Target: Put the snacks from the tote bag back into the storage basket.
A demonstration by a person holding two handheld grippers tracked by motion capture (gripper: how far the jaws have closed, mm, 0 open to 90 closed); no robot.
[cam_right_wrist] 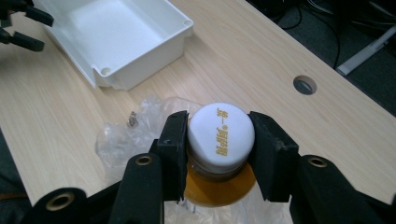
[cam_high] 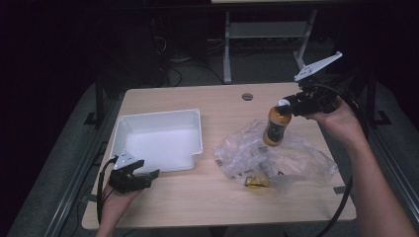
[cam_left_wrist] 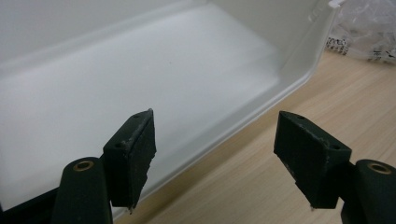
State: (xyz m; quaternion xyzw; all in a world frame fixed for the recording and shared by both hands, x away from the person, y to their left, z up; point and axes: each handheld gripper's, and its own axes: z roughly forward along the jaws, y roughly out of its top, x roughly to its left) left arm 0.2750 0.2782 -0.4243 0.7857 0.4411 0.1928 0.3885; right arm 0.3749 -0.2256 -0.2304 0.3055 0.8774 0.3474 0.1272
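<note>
Now | wooden table [cam_high: 217,197], dark room | left fingers [cam_left_wrist: 217,158] wide, empty | right fingers [cam_right_wrist: 217,156] clamp bottle [cam_high: 275,126]

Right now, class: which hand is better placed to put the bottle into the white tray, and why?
Right. The right gripper is already clamped at the bottle cap, lifted above the plastic bag. The left gripper is open at the white tray near edge.

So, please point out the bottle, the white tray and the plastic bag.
bottle [cam_high: 274,128], high view, on its orange body.
white tray [cam_high: 160,114], high view, on its far rim.
plastic bag [cam_high: 306,158], high view, on its crumpled right part.
</note>
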